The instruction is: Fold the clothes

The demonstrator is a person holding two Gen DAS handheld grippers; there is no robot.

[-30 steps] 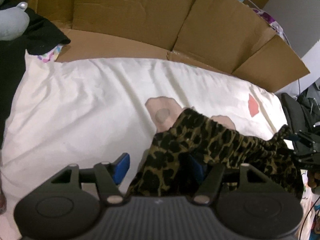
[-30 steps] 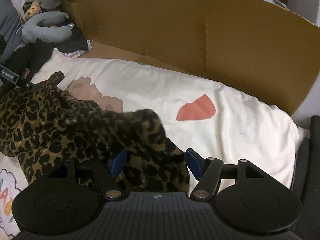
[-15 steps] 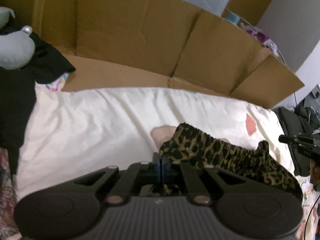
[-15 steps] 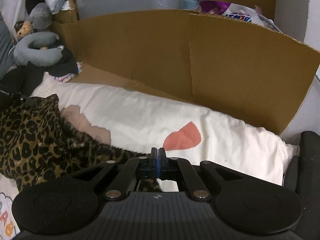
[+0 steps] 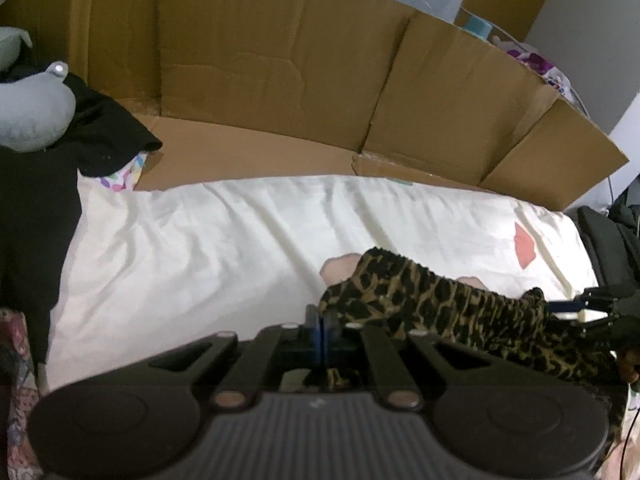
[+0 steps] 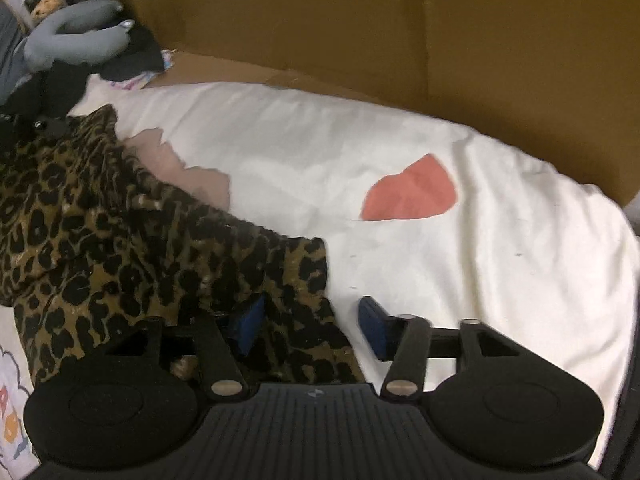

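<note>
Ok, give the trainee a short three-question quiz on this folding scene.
1. True or false: the left hand-held gripper is shut on the leopard-print fabric garment.
2. The right hand-held gripper has its jaws: A shut, B apart, C out of view?
3. Fill in: the garment lies on a cream-white ____.

Key: 1 true. 2 B; they have just been opening, with a fold of the garment between them. 3 bedsheet.
</note>
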